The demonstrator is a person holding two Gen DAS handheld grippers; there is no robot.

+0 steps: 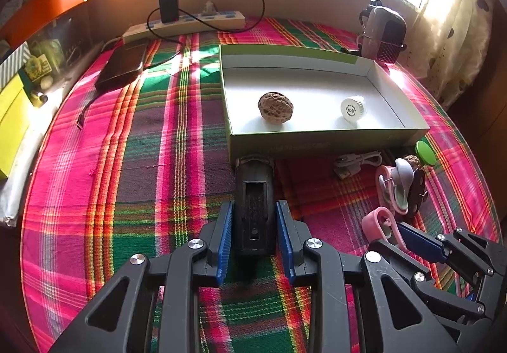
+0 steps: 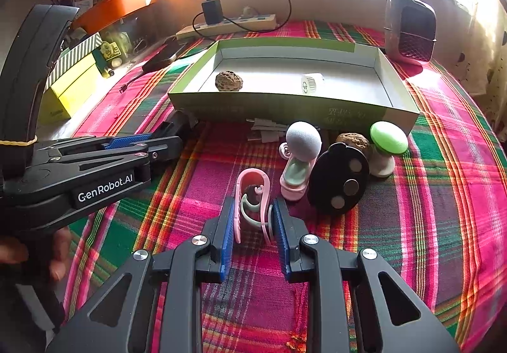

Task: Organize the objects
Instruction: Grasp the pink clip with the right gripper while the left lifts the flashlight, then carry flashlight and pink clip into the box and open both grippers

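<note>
Left gripper clamps black cylinder, right gripper pinches pink clip; both aimed at 12 o'clock, likely bound for open box.

A woven plaid cloth lies under a matt cardboard box holding a rough, wrinkled walnut.

Domestic room, lived-in. Indicators: the desk carries a plaid woven cloth in pink, green and red; a power strip with a plugged-in charger lies against the wall at 12 o'clock; a sunlit window with a patterned curtain stands at 2 o'clock; boxes and household clutter crowd a shelf at 10 o'clock.
</note>
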